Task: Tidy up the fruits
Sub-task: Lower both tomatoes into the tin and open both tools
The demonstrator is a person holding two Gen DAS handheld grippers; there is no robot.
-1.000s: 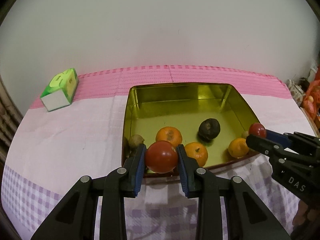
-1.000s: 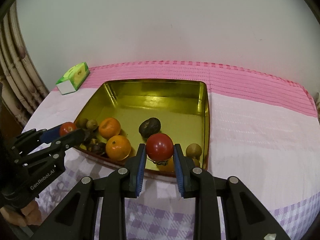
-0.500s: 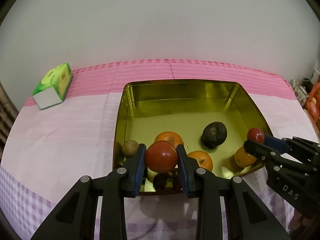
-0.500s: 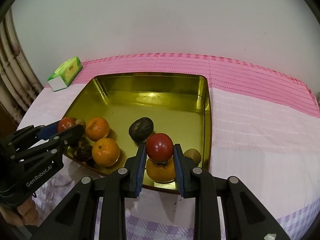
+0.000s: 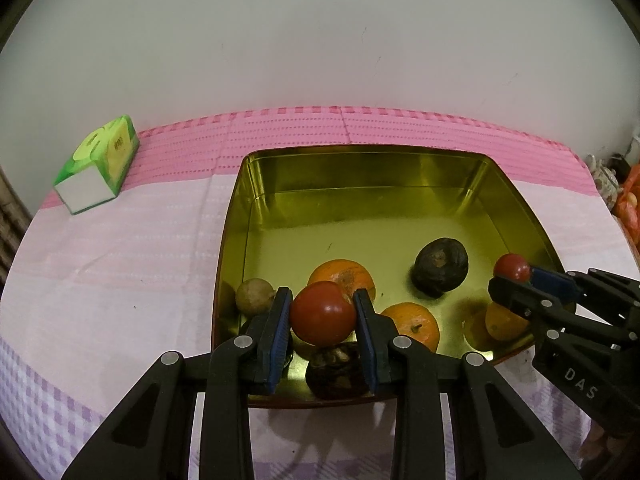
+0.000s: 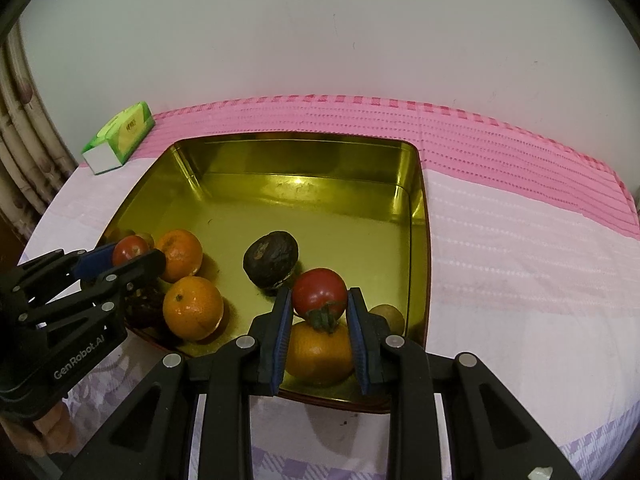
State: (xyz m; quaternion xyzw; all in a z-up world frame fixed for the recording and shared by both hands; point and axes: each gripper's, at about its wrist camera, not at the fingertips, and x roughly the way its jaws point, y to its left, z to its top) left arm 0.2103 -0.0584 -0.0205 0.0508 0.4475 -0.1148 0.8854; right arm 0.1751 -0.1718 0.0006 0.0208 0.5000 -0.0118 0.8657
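Observation:
A square golden tin tray lies on the pink tablecloth. My left gripper is shut on a red tomato above the tray's near left corner. My right gripper is shut on a smaller red tomato with a green stem, above the near right part. Inside the tray lie three oranges, a dark wrinkled fruit, another dark fruit under the left gripper, and small brown round fruits.
A green tissue box stands at the table's far left by the white wall. Bamboo-like poles rise at the left edge. Patterned items sit past the table's right end. A hand holds the left gripper.
Both grippers have come forward and lower over the tray's near edge, each still holding its tomato. The tray looks larger and nearer in both views.

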